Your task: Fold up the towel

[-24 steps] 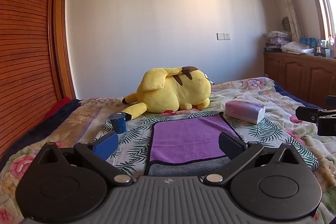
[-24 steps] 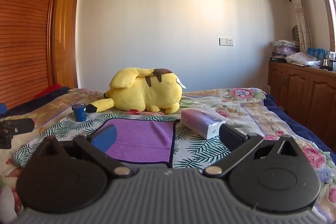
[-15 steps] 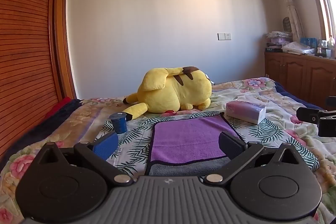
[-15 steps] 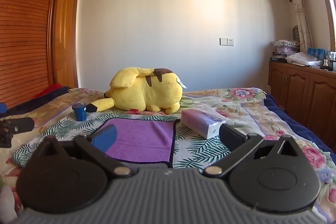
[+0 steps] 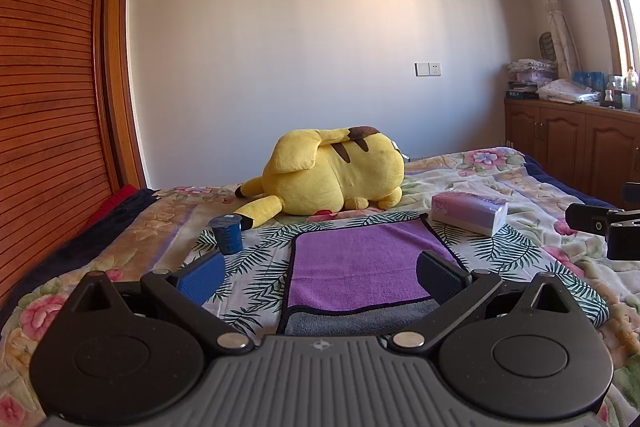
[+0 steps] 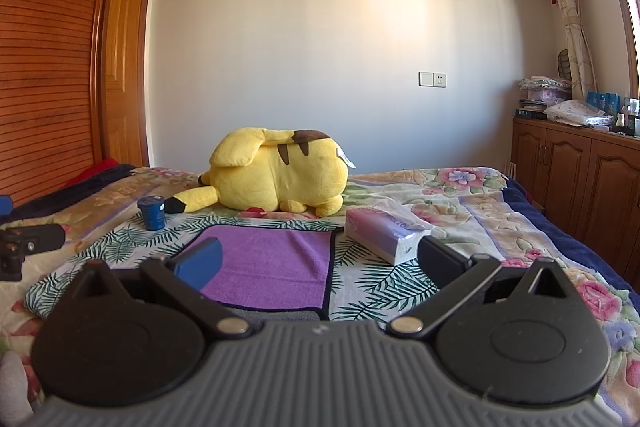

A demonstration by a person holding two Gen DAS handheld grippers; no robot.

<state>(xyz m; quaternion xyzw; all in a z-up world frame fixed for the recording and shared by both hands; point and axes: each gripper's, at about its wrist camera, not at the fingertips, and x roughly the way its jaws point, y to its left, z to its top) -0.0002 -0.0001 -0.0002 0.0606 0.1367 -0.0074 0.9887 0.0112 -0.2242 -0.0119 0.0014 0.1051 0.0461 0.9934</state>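
A purple towel (image 5: 366, 259) with a dark border lies on the bed; its near edge is turned back and shows a grey underside (image 5: 360, 321). It also shows in the right wrist view (image 6: 276, 267). My left gripper (image 5: 320, 271) is open and empty, held just above the towel's near edge. My right gripper (image 6: 318, 259) is open and empty, near the towel's right near corner. Each gripper shows at the edge of the other's view: the right one (image 5: 600, 225) and the left one (image 6: 28, 245).
A yellow plush toy (image 5: 332, 179) lies behind the towel. A small blue cup (image 5: 227, 234) stands to the left, a tissue pack (image 5: 468, 211) to the right. A wooden cabinet (image 6: 580, 175) stands on the right, a wooden wardrobe (image 5: 48, 87) on the left.
Both grippers have stayed nearly still, with only a slight drift of the view. Nothing was grasped or moved.
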